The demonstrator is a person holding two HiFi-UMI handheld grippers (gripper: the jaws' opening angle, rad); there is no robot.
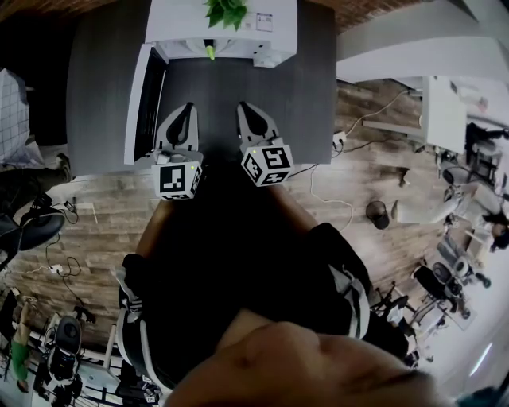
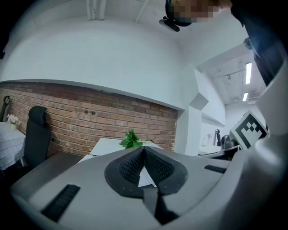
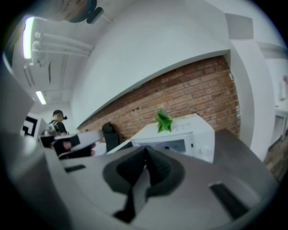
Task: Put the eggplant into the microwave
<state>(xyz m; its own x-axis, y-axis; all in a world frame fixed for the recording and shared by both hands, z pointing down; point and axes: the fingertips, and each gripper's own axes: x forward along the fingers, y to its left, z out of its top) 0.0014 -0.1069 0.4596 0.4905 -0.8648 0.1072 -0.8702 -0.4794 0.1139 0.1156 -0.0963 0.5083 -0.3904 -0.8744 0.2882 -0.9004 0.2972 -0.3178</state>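
Overhead, the head view shows a white microwave (image 1: pixel 175 24) on the dark tabletop (image 1: pixel 310 103), its door (image 1: pixel 137 103) swung open. A yellow-green tip, seemingly the eggplant (image 1: pixel 209 52), lies in its mouth. Left gripper view: the left tool (image 2: pixel 143 148) is pinched together, empty. Right gripper view: the right tool (image 3: pixel 146 149) is likewise closed on nothing, facing the microwave.

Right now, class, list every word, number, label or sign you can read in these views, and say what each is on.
Nothing can be read in any view.
Sticker on top of the microwave: print too small to read.
Microwave's control panel: blurred, nothing legible.
Marker cubes on the left gripper and right gripper: black-and-white square patterns, not letters.
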